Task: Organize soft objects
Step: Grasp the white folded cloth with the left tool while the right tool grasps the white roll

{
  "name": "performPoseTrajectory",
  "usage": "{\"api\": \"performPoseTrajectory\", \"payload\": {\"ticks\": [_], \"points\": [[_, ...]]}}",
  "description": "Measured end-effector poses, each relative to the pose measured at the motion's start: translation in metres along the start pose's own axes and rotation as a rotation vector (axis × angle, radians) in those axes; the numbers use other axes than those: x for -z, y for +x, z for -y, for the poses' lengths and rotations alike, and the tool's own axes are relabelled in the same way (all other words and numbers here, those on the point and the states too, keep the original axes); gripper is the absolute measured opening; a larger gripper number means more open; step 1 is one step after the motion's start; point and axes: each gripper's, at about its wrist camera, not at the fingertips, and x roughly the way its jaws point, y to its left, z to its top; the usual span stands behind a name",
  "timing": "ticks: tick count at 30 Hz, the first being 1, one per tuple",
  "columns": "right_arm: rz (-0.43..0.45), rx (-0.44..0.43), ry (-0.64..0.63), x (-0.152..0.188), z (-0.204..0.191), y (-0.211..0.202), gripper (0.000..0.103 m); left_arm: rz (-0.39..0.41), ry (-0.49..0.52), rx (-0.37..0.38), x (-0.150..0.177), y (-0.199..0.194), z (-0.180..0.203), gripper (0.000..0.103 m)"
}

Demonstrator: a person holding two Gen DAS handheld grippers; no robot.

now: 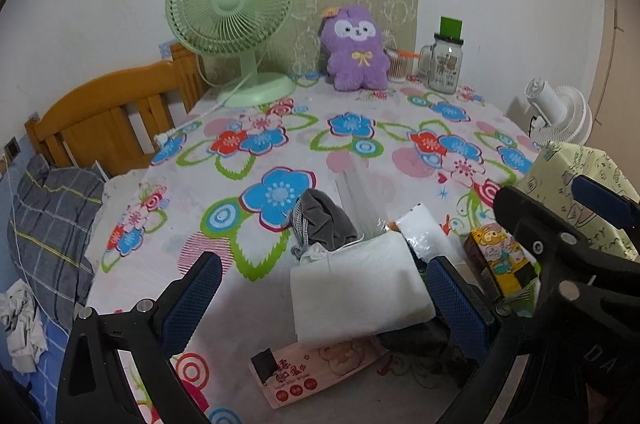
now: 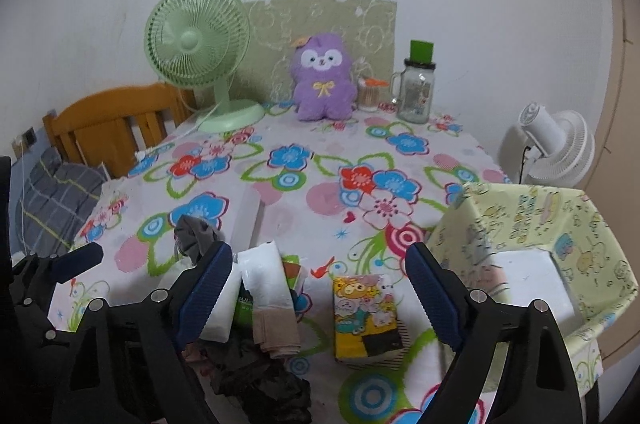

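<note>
A pile of soft things lies at the near edge of the flowered table: a white tissue pack, a grey cloth, a shiny white pack, a pink wipes pack and a yellow cartoon tissue pack. My left gripper is open around the white tissue pack, not touching it. My right gripper is open above the yellow cartoon pack, with the shiny white pack, beige cloth and dark cloth to its left. A pale green fabric bin at right holds a white pack.
A purple plush, a green fan, a glass jar and a toothpick holder stand at the table's far edge. A white fan stands to the right, a wooden bed frame and pillow to the left.
</note>
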Motion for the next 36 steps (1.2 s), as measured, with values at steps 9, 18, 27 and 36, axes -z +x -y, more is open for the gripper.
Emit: {"api": "performPoseTrajectory", "payload": {"ticks": [9, 18, 27, 36], "points": [[-0.086, -0.033, -0.028, 0.004, -0.009, 0.033, 0.082, -0.081, 0.005, 0.027, 0.003, 0.031, 0.001, 0.103], [-0.177, -0.07, -0.016, 0.01, -0.01, 0.064, 0.08, -0.124, 0.01, 0.059, 0.005, 0.051, 0.005, 0.103], [-0.26, -0.11, 0.015, 0.018, -0.009, 0.088, 0.057, -0.149, 0.019, 0.089, 0.008, 0.063, 0.009, 0.103], [-0.263, -0.123, 0.004, 0.018, -0.011, 0.088, 0.029, -0.159, 0.024, 0.103, 0.009, 0.066, 0.013, 0.095]]}}
